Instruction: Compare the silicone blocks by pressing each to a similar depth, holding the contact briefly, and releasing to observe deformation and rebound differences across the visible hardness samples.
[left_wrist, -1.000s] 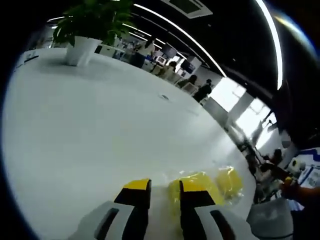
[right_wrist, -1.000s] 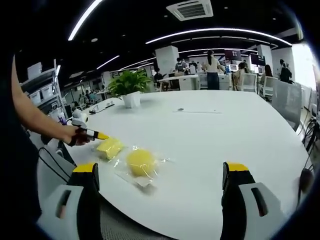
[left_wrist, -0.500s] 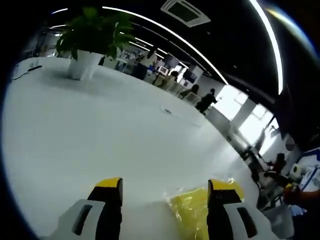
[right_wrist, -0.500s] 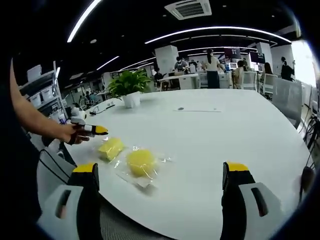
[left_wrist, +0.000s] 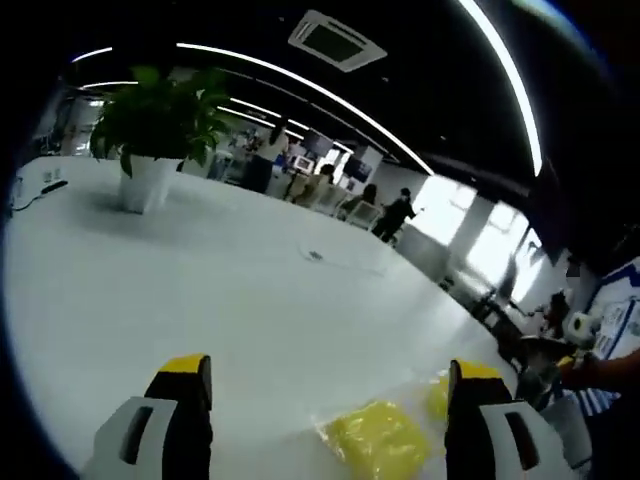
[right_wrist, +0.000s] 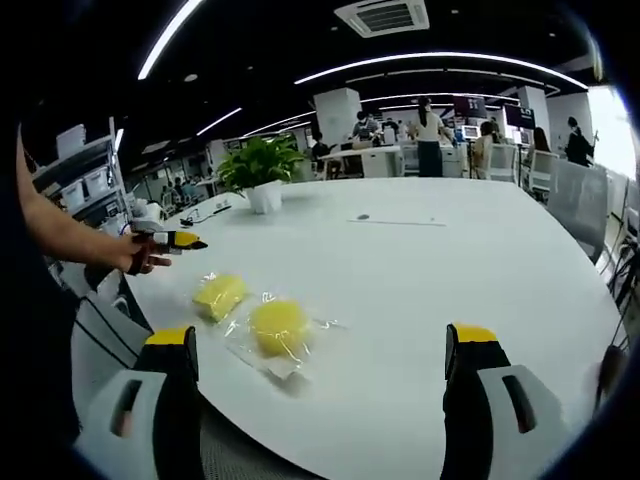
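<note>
Yellow blocks, two of them, lie in clear plastic wrap on the white table (right_wrist: 420, 270); the square block (right_wrist: 219, 295) sits nearer my left side, the round block (right_wrist: 279, 326) just beside it, closer to the table's near edge; neither is touched by a jaw.

Right gripper (right_wrist: 320, 365): jaws spread wide, nothing between them, held level above the near edge of the table, well apart from the blocks; the round block lies ahead, between the two jaws.

Left gripper (left_wrist: 325, 395): jaws also spread wide and empty, raised above the table; in the left gripper view the square block (left_wrist: 378, 440) lies low between the jaw tips, the round block (left_wrist: 438, 396) partly hidden behind the right-hand jaw.

From the right gripper view, my left hand (right_wrist: 138, 253) reaches out from a bare forearm, holding its tool clear of the table, yellow tip forward, beyond the square block.

Potted plant (right_wrist: 260, 170) stands far back on the table; people at desks behind.
</note>
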